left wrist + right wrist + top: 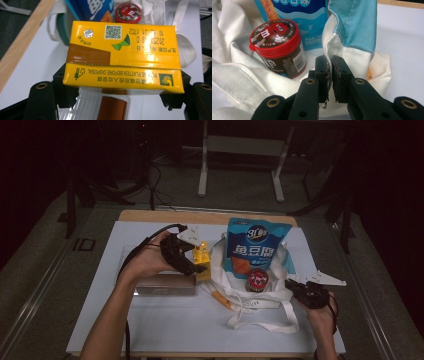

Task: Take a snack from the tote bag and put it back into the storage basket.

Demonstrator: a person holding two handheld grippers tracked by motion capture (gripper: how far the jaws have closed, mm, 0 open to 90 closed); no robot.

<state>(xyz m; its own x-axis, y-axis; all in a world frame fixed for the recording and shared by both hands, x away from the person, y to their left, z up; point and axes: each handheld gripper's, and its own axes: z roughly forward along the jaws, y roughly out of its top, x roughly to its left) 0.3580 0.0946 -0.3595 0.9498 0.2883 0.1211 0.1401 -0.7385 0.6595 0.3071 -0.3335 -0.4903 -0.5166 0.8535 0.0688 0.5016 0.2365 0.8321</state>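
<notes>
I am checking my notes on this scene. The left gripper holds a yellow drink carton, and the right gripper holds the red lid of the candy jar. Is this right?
Not quite. The right gripper is shut on the rim of the white cloth bag, not on the candy jar, which stands free beside it, as the right gripper view shows. The left gripper does hold the yellow drink carton.

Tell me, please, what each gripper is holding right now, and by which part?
The left gripper holds the yellow drink carton by its two narrow ends. The right gripper pinches the rim of the white canvas bag, at its open mouth.
</notes>
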